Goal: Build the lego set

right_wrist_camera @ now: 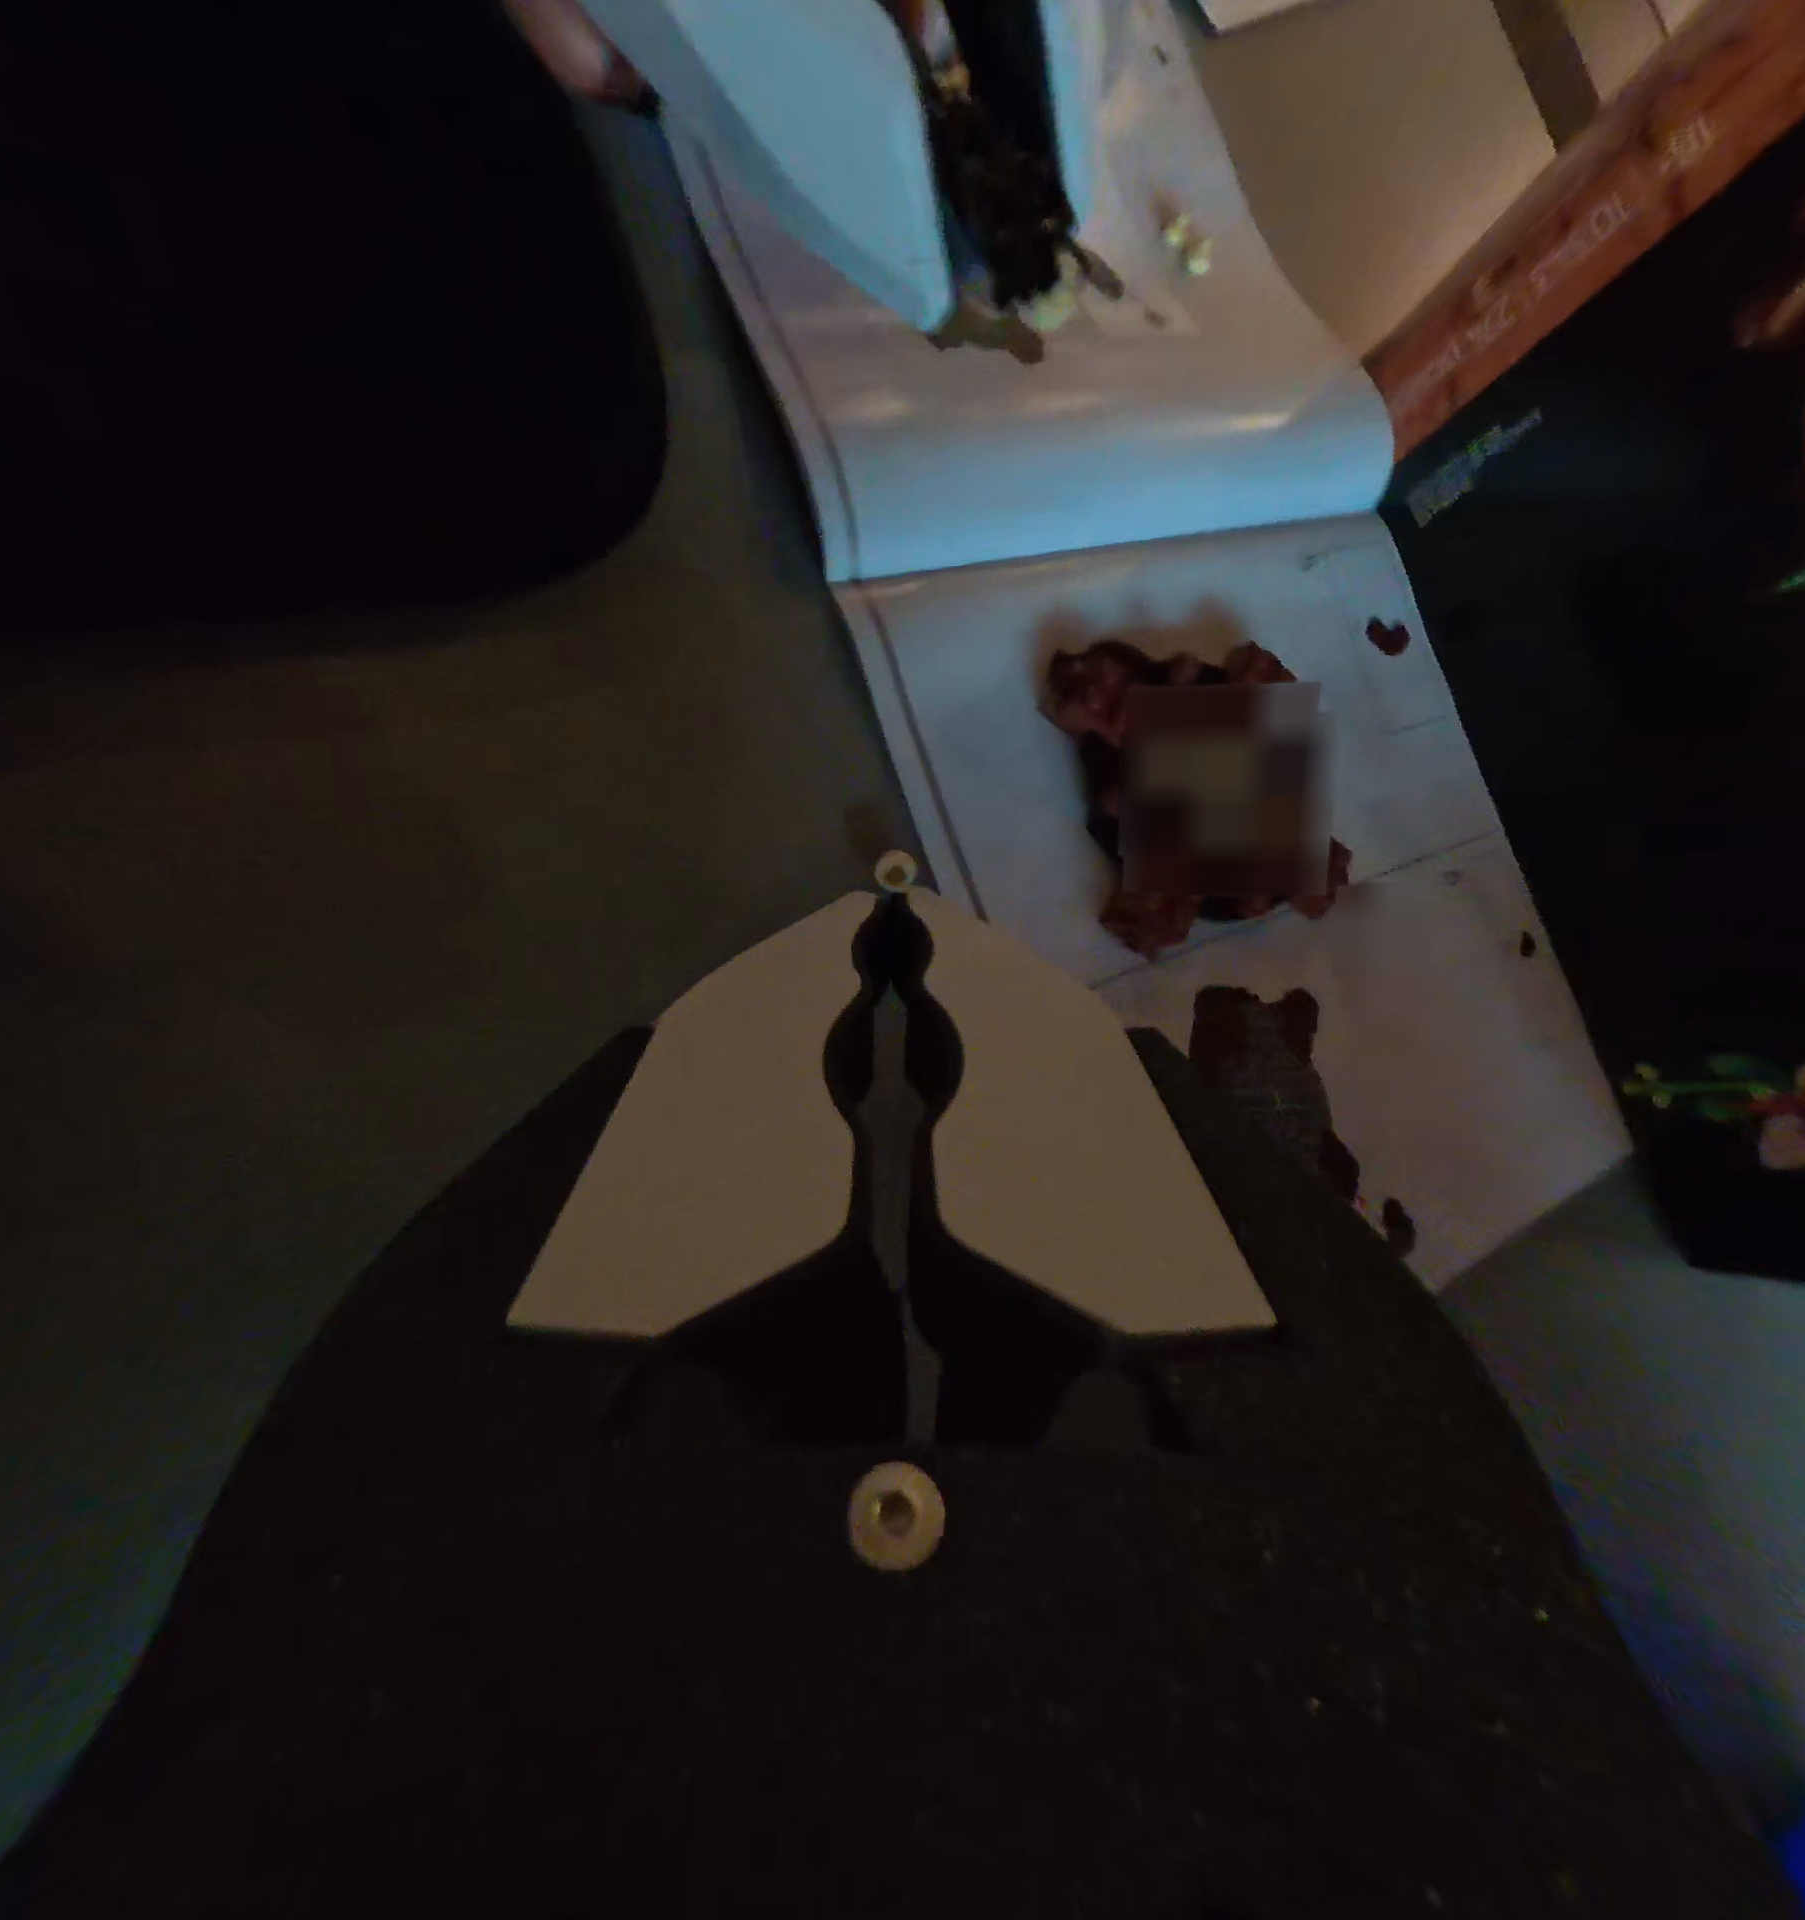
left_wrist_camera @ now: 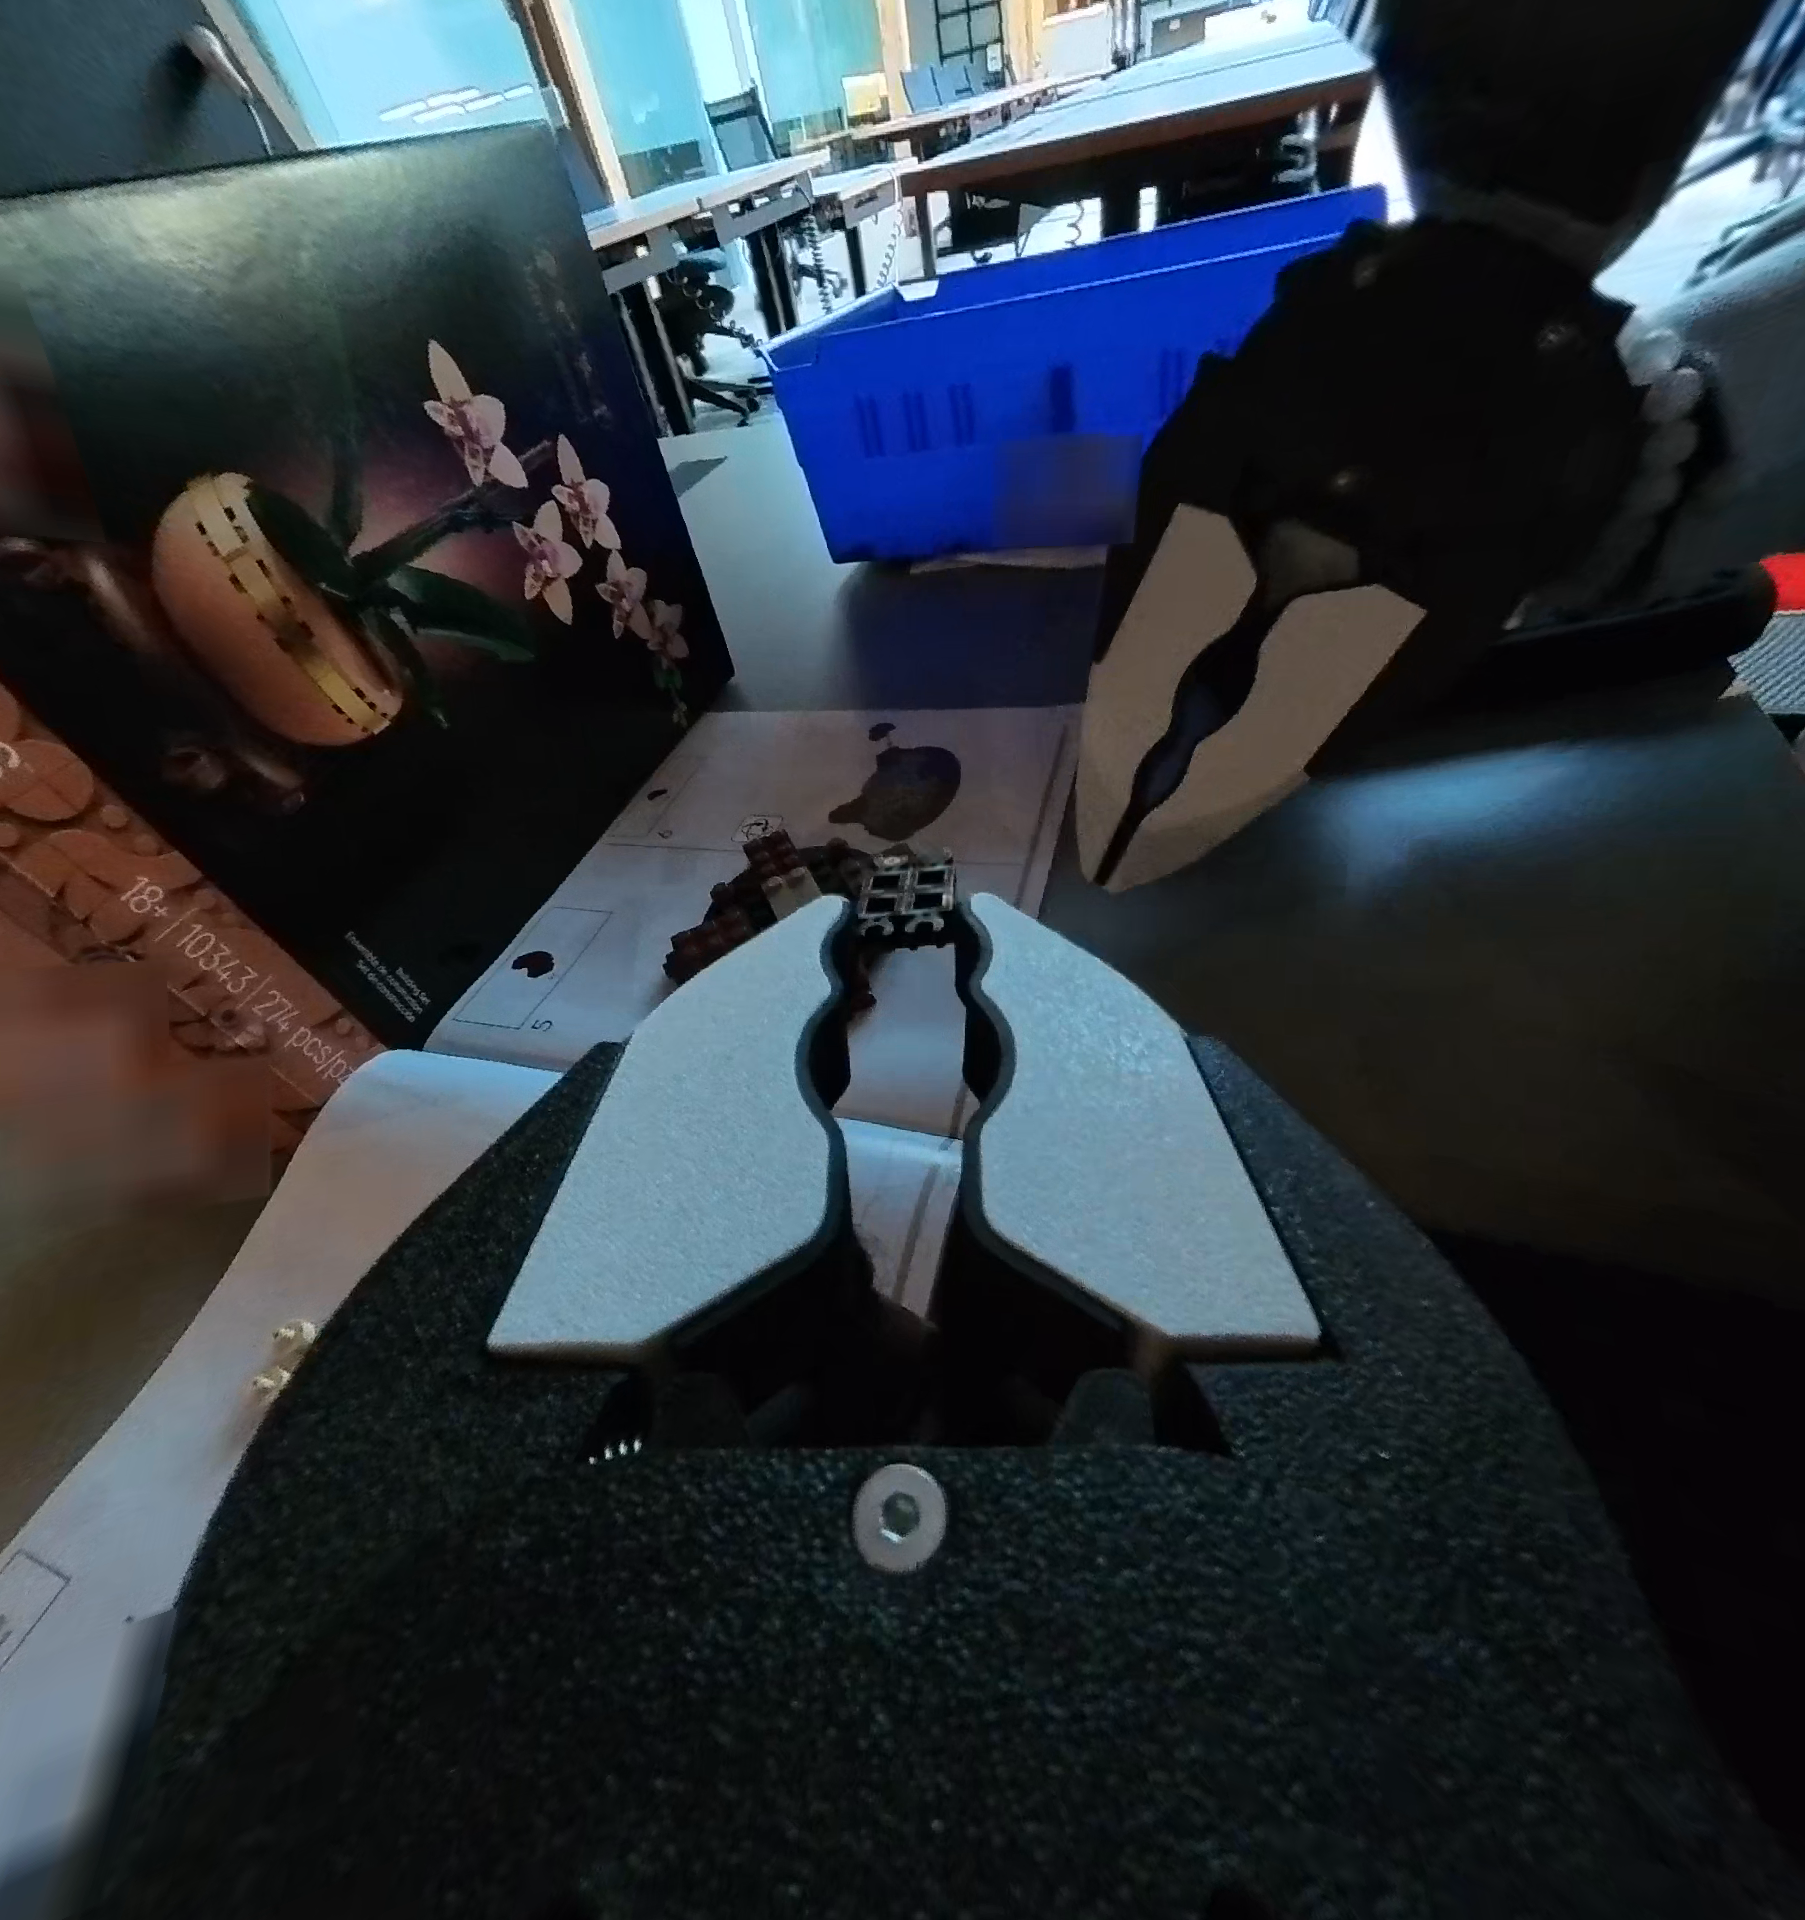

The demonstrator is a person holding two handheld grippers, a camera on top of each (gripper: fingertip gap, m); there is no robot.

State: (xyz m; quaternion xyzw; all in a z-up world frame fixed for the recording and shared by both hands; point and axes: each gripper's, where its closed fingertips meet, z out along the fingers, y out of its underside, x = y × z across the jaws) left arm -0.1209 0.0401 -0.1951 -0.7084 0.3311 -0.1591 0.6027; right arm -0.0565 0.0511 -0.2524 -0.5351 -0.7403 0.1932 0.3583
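My left gripper [left_wrist_camera: 906,920] is shut on a small black lego piece [left_wrist_camera: 908,899] and holds it just above the open instruction booklet [left_wrist_camera: 877,769]. One of its white fingers [right_wrist_camera: 825,156] also shows at the top of the right wrist view with the dark piece [right_wrist_camera: 1002,208]. A brown lego assembly [left_wrist_camera: 742,914] lies on the booklet just left of the held piece; it also shows in the right wrist view [right_wrist_camera: 1085,686]. My right gripper [right_wrist_camera: 893,904] is shut, with a tiny white round piece [right_wrist_camera: 895,871] sticking out at its tips. It hovers over the dark table [right_wrist_camera: 358,831], right of the booklet [left_wrist_camera: 1111,873].
The lego box [left_wrist_camera: 358,520] stands along the booklet's left side. A blue bin [left_wrist_camera: 981,416] sits behind the booklet. Two tiny pale pieces [left_wrist_camera: 290,1340] lie on the near page. A dark rounded object [right_wrist_camera: 254,312] lies on the table. There is about 9 centimetres between the tips of the two grippers.
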